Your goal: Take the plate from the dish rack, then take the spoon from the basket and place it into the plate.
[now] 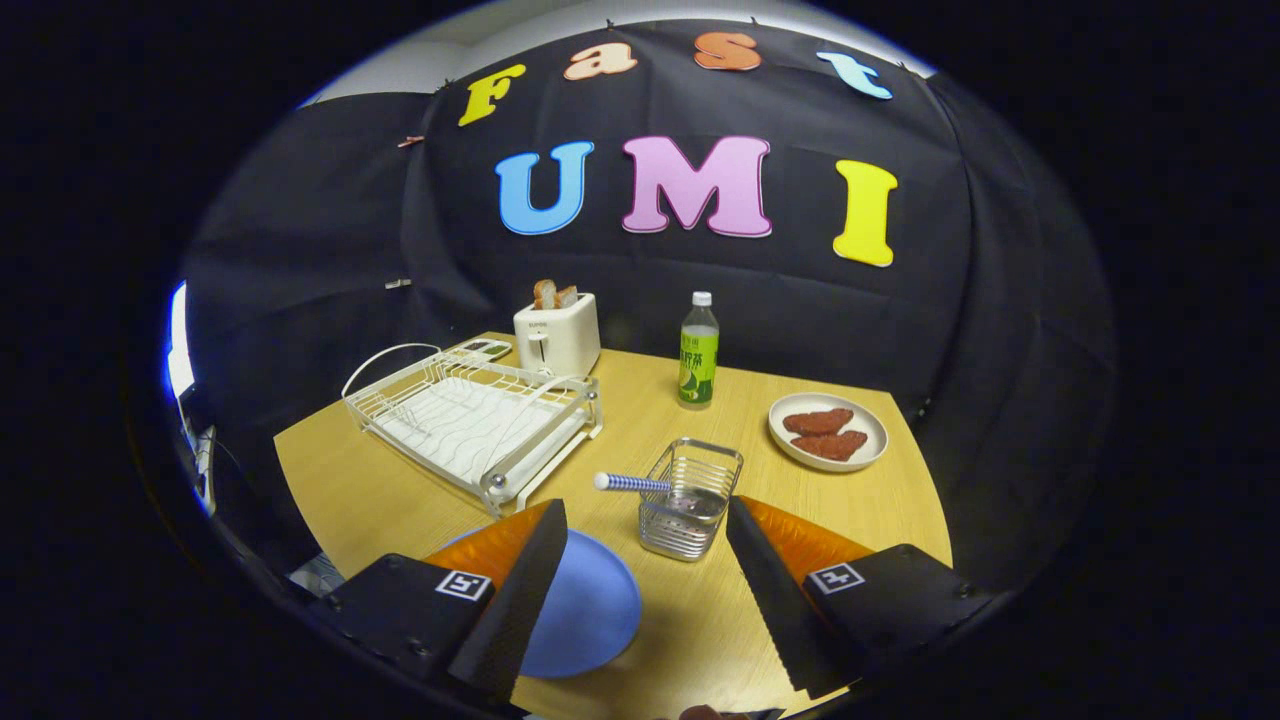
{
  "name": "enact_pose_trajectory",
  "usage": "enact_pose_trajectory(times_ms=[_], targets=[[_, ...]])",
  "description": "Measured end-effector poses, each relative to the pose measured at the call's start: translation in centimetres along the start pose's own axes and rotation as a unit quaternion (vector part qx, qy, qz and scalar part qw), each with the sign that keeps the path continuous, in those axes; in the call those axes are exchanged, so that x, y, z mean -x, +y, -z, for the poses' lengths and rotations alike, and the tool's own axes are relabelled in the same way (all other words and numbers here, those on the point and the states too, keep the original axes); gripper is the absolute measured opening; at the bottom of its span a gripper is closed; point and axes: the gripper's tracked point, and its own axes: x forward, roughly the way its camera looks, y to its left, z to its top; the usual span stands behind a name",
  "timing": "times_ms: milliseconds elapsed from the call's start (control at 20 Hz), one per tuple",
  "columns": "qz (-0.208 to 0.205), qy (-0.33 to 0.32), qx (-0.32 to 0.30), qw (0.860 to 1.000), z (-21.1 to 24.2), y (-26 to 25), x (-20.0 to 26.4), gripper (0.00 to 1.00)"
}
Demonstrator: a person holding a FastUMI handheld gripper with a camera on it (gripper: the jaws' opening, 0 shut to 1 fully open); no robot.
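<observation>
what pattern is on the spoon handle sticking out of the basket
Blue and white stripes, clearest in the gripper view: spoon handle leans out of the wire basket.

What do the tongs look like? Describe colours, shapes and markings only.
The tongs have two long flat black fingers with a finely ribbed, textured gripping surface and saw-toothed edges. Behind each finger sits a translucent orange wedge-shaped piece, then a matte black block carrying a small white square tag with a black pattern. No cables are visible.
</observation>
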Motion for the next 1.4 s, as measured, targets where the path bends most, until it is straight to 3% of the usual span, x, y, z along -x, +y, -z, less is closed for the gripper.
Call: enact_pose_trajectory(times_ms=[350, 700, 1000, 1100, 1150, 1250, 1400], targets=[[-0.015, -0.02, 0.034, 0.999, -0.2, -0.3, -3.9, 0.97], [-0.061, -0.012, 0.121, 0.991, 2.3, 1.9, -7.5, 0.98], [-0.053, -0.027, 0.165, 0.984, 2.8, 2.5, -10.4, 0.95], [-0.054, -0.034, 0.159, 0.985, 2.4, 2.9, -11.4, 0.87], [-0.053, -0.037, 0.158, 0.985, 2.4, 3.0, -11.8, 0.71], [-0.049, -0.033, 0.16, 0.985, 2.7, 3.0, -12.1, 0.56], [-0.04, -0.037, 0.16, 0.986, 2.3, 2.8, -12.2, 0.43]])
